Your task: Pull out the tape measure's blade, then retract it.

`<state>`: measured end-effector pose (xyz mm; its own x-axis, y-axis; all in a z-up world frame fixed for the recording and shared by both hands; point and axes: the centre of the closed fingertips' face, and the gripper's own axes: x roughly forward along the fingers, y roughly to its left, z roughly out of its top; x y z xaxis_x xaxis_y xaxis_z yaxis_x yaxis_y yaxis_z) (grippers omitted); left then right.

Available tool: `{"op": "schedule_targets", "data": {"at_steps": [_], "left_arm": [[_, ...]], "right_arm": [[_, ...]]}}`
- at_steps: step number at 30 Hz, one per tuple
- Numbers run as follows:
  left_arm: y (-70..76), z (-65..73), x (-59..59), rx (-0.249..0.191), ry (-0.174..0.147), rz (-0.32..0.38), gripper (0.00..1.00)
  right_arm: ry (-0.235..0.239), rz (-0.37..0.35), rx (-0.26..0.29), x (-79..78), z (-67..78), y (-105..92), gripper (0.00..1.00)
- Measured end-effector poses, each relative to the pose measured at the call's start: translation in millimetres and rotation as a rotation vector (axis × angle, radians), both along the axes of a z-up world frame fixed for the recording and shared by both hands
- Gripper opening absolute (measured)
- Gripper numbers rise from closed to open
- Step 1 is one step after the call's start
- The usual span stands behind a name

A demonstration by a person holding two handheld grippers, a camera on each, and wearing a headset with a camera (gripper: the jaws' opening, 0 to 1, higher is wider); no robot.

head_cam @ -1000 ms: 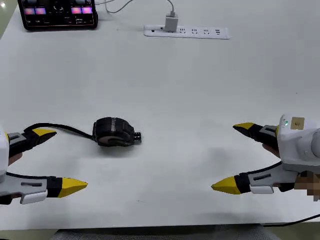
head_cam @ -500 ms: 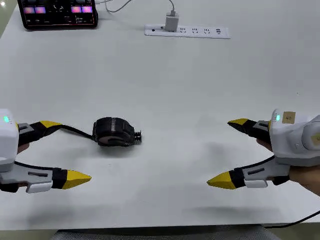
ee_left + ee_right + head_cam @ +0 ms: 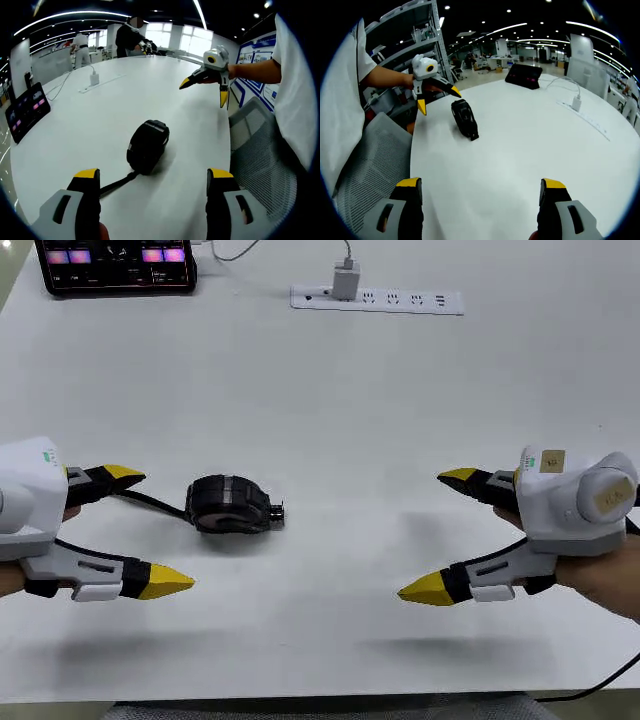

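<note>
A black tape measure (image 3: 232, 506) lies on the white table (image 3: 330, 390), with a black strap trailing to its left; its blade is fully inside. In the left gripper view the tape measure (image 3: 147, 145) sits just ahead of the jaws. My left gripper (image 3: 150, 530) stands open just left of it, yellow tips either side of the strap, holding nothing. My right gripper (image 3: 440, 535) is open and empty well to the right of it. From the right gripper view the tape measure (image 3: 465, 118) lies far ahead, with the left gripper (image 3: 437, 96) behind it.
A white power strip (image 3: 378, 300) with a plugged-in charger lies at the back of the table. A dark device with lit pink pads (image 3: 115, 265) stands at the back left. The table's front edge runs close below both grippers.
Both grippers have moved inward toward the tape measure, the left one coming close to its strap. The tape measure has not moved.
</note>
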<state>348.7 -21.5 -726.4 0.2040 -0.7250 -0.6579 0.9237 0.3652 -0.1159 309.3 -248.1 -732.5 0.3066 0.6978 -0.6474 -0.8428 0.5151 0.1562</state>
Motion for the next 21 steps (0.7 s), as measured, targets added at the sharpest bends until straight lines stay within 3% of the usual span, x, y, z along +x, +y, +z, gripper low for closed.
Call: {"op": "schedule_targets", "data": {"at_steps": [9, 15, 21], "left_arm": [[-6.6, -4.9, 15.9, 0.013, -0.004, -0.032, 0.88], [-12.3, -13.2, 19.9, 0.025, 0.007, -0.069, 0.88], [-18.1, -16.6, 23.1, 0.035, -0.006, -0.104, 0.82]], "right_arm": [[-0.006, 0.01, 0.012, 8.5, -6.8, 7.6, 0.97], [-0.015, 0.018, 0.019, 17.5, -10.7, 16.0, 0.97], [-0.021, 0.041, 0.022, 24.2, -15.5, 27.4, 0.97]]}}
